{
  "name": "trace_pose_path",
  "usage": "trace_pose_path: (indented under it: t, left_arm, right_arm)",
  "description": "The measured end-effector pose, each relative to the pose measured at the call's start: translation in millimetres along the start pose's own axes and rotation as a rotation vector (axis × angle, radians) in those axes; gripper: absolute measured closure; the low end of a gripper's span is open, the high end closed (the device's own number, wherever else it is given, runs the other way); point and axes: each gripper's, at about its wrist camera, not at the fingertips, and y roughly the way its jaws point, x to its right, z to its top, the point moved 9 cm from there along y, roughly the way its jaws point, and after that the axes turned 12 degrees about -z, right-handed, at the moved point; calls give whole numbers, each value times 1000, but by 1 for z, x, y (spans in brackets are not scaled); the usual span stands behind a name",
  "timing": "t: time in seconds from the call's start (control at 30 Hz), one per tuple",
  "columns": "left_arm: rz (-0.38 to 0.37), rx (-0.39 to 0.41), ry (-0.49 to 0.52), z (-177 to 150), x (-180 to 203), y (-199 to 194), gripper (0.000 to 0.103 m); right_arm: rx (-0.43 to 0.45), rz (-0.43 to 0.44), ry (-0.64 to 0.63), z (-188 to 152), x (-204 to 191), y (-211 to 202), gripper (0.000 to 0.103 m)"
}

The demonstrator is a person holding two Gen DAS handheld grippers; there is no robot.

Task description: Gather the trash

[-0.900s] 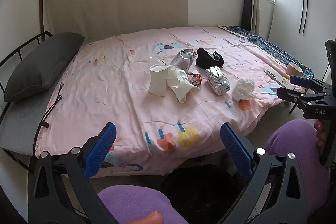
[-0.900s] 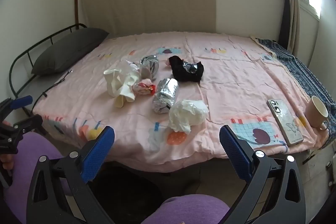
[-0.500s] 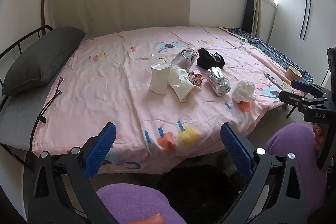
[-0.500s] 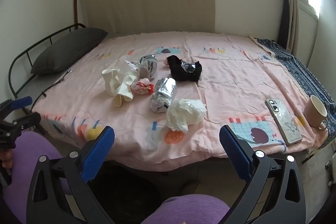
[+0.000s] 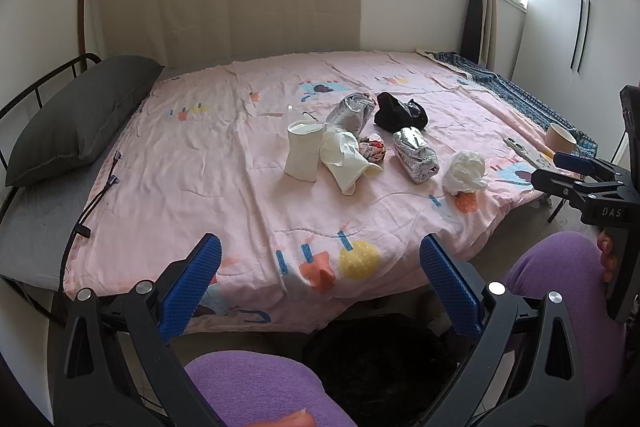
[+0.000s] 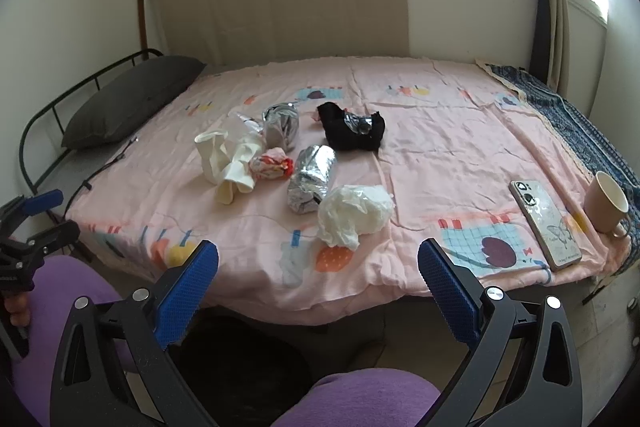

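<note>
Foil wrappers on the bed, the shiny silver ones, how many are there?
2. One silver foil wrapper lies beside the white crumpled plastic; the other foil wrapper lies farther back, left of the black bag. More could hide under the pile.

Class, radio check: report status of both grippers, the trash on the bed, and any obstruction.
Left gripper open, empty; right gripper open, empty. Trash pile untouched on bed. Phone, cup aside; nothing blocking.
</note>
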Motion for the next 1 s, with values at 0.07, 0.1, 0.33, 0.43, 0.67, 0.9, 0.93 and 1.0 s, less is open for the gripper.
trace_pose_path:
  t: [0.07, 0.1, 0.33, 0.43, 0.67, 0.9, 0.93, 1.0]
  left_arm:
    - [0, 1, 0, 0, 0, 0, 6]
    - [1, 1, 0, 0, 0, 0, 6]
    - [1, 0, 2, -1, 0, 0, 6]
    - [-4, 3, 3, -1, 1, 0, 6]
    - [-6, 4, 3, -1, 2, -1, 6]
    - [-19, 11, -23, -2, -2, -4, 6]
    - [-20, 11, -28, -2, -2, -4, 6]
    - [-20, 12, -37, -2, -5, -5, 6]
  right_arm:
    - [-1, 4, 3, -1, 0, 0, 7]
    - [-2, 4, 4, -1, 0, 0, 7]
    - [-1, -4, -1, 0, 0, 0, 7]
    - [-4, -7, -1, 0, 0, 0, 7]
    - [-3, -12, 0, 0, 1, 0, 7]
    - [-5, -6, -4, 0, 1, 1, 7]
    - [-6, -6, -3, 0, 1, 1, 7]
    - [-6, -6, -3, 0, 1, 1, 7]
